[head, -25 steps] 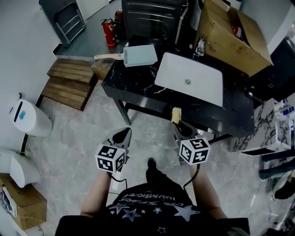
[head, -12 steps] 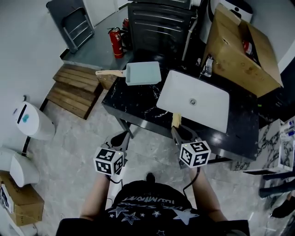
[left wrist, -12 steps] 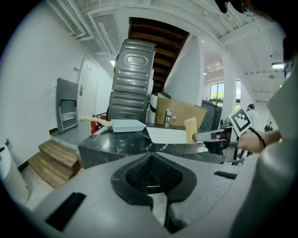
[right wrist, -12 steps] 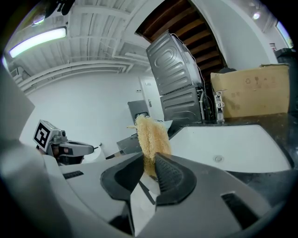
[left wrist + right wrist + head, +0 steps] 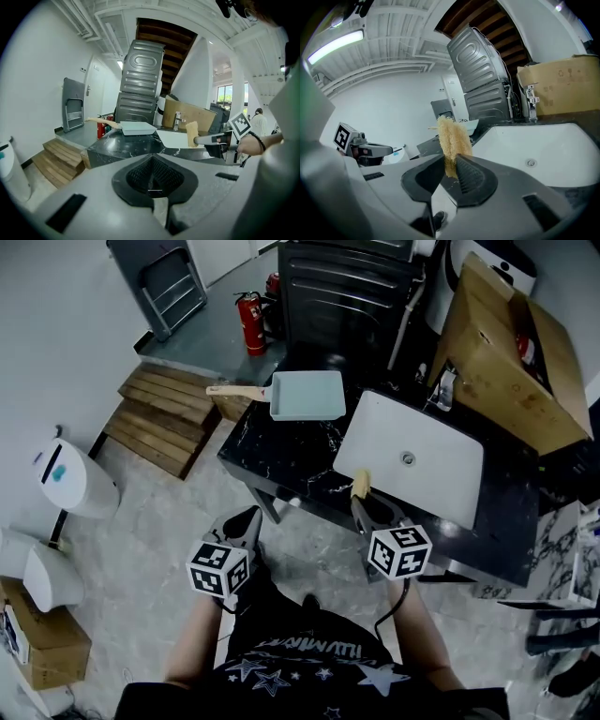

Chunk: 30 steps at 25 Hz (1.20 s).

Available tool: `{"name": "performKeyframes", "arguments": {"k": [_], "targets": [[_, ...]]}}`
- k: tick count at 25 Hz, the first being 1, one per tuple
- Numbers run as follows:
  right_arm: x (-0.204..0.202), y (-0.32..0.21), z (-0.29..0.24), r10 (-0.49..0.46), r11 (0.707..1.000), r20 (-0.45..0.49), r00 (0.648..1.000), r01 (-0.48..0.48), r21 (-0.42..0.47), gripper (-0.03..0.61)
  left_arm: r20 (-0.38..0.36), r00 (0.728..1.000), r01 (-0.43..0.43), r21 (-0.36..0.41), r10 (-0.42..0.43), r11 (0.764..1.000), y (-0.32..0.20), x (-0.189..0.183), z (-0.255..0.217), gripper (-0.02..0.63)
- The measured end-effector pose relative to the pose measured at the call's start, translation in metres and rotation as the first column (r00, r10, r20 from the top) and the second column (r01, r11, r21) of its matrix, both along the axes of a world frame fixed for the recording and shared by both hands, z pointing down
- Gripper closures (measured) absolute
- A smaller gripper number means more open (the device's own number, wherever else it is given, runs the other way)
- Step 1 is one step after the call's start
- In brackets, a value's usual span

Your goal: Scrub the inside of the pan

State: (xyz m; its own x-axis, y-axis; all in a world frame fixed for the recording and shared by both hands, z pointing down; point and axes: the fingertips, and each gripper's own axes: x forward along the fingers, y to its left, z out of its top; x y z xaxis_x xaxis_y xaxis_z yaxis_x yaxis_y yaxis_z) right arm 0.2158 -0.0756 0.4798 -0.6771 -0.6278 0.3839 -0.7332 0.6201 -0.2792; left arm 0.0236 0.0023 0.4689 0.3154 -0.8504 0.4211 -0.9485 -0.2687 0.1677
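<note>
A pale blue rectangular pan with a wooden handle lies on the far left corner of the black marble counter; it also shows in the left gripper view as the pan. My right gripper is shut on a yellow loofah scrubber, held over the counter's near edge, well short of the pan. The scrubber sticks up between its jaws. My left gripper is shut and holds nothing, in front of the counter over the floor.
A white rectangular sink is set in the counter right of the pan. A large cardboard box stands at the back right. Wooden pallets and a red fire extinguisher are on the left, a dark appliance behind the counter.
Both grippers have come nearer the counter; the pan and sink have shifted down and right in the head view. The right gripper still holds the scrubber.
</note>
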Motion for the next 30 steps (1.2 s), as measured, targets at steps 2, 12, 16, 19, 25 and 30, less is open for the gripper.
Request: {"name": "performKeyframes", "arguments": {"k": [2,12,16,19,25,30], "targets": [[-0.004,-0.01,-0.001,0.012,1.0,-0.002,1.0,-0.012,0.004,0.503,-0.001,1.0,-0.014,0.003,0.014,1.0,-0.012,-0.006,0.002,0.606],[-0.04,-0.068,-0.002,0.108,0.994,-0.028,0.994,-0.108,-0.003,0.503,-0.009,0.996,-0.092,0.017,0.092,0.996,-0.1,-0.061,-0.002,0.606],[-0.059,-0.091,-0.009,0.149,0.989,-0.036,0.988,-0.15,0.001,0.503,-0.011,0.992,-0.123,0.021,0.123,0.992,-0.134,-0.087,-0.009,0.606],[-0.075,-0.107,-0.014,0.174,0.985,-0.044,0.984,-0.174,0.007,0.503,-0.001,0.989,-0.148,0.032,0.148,0.988,-0.158,-0.105,-0.015,0.606],[-0.1,-0.136,-0.024,0.232,0.973,-0.053,0.971,-0.231,0.017,0.503,-0.017,0.982,-0.185,0.016,0.186,0.983,-0.193,-0.136,-0.014,0.604],[-0.121,-0.158,-0.027,0.282,0.959,-0.056,0.958,-0.281,0.015,0.503,-0.023,0.97,-0.241,0.015,0.241,0.97,-0.215,-0.157,-0.011,0.604]]}}
